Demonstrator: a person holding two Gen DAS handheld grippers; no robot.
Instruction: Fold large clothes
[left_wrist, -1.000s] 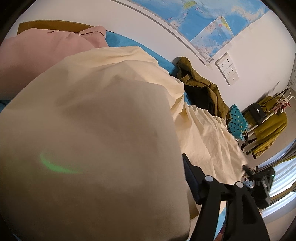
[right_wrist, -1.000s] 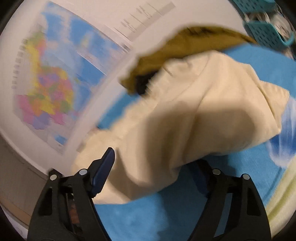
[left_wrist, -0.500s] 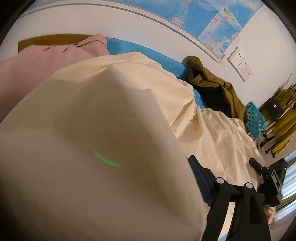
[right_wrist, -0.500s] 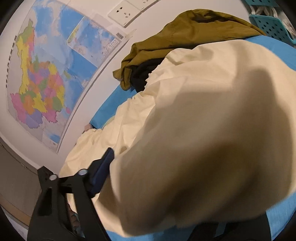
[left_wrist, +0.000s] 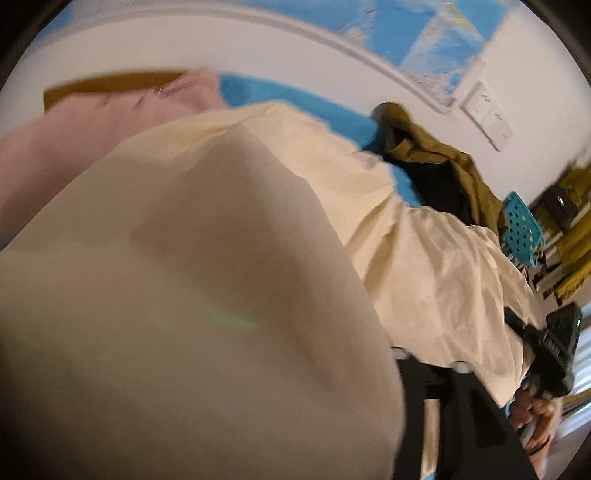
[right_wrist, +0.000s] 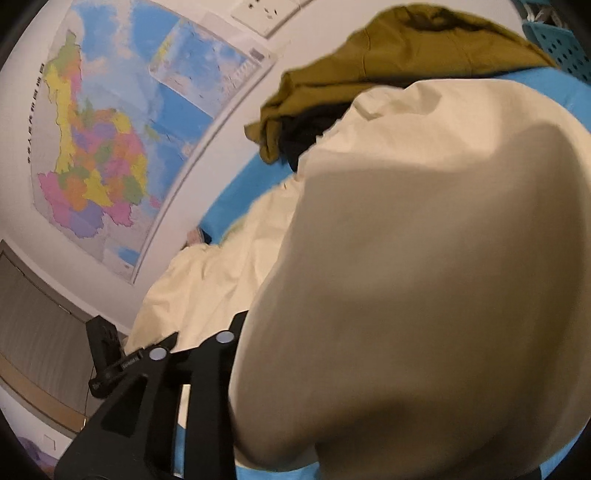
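Left wrist view: cream garment (left_wrist: 229, 280), large and blurred, fills most of frame from lower left to centre, draped right over the lens and over the left gripper (left_wrist: 402, 369). Only one black finger (left_wrist: 465, 410) shows, lower right; the other is hidden under the cloth. Jaws closing, cloth lies between and over them, but can't tell if the pads actually pinch it. The garment runs on toward mid right across the blue bed sheet (left_wrist: 280, 98). Pink garment (left_wrist: 92, 125) at upper left, touching the cream one's edge. Olive jacket (left_wrist: 436, 147) with a dark lining bunched at upper right, against the white wall (left_wrist: 229, 48). Map poster (left_wrist: 424, 40) along top. Wall sockets (left_wrist: 487, 116) upper right. Teal perforated basket (left_wrist: 522, 230) at right edge. Far lower right, the right gripper (left_wrist: 554, 347) seen from outside, a hand (left_wrist: 535, 417) under it, cream cloth edge reaching to it.

Right wrist view: same cream garment (right_wrist: 424, 258) bulges over centre and right of frame, covering the right-side finger of the right gripper (right_wrist: 258, 343). Left-side black finger (right_wrist: 207, 376) visible lower left. Jaws closing with cloth in between; actual pinch can't be told. Olive jacket (right_wrist: 399, 62) top centre, blue sheet (right_wrist: 240, 192) beneath, colourful map poster (right_wrist: 110, 140) upper left, socket plate (right_wrist: 264, 13) top. The left gripper's black body (right_wrist: 105, 354) sits lower left at the cloth's far end.
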